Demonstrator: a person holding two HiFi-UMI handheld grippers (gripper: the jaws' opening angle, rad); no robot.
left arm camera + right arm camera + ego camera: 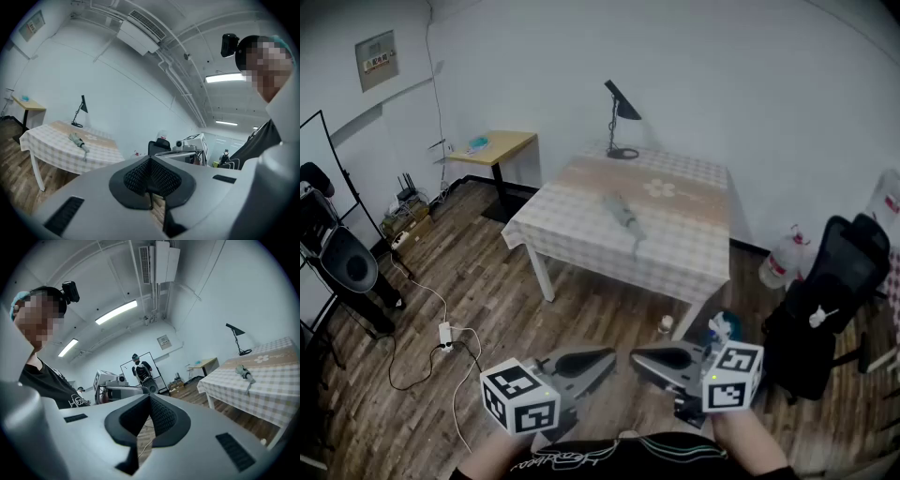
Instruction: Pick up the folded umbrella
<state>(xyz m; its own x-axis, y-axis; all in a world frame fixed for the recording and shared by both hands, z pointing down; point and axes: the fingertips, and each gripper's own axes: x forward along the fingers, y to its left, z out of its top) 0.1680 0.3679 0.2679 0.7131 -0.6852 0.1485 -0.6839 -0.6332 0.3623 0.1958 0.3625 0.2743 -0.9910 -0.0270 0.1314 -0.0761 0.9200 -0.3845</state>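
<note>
The folded umbrella (pixel 623 217) is grey and lies near the middle of a table with a checked cloth (pixel 581 225), far ahead of both grippers. It also shows small in the left gripper view as the umbrella (pixel 77 140) and in the right gripper view as the umbrella (pixel 244 372). My left gripper (pixel 606 362) and right gripper (pixel 639 358) are held low near my body, tips pointing at each other and nearly meeting. Both are shut with nothing in them: the left gripper (pixel 151 177) and the right gripper (pixel 149 417) show their pads pressed together.
A black desk lamp (pixel 622 117) stands at the table's far edge. A small wooden desk (pixel 499 145) is at the back left. A black office chair (pixel 827 300) and a water bottle (pixel 783 258) are on the right. A power strip with cables (pixel 445 336) lies on the wooden floor at the left.
</note>
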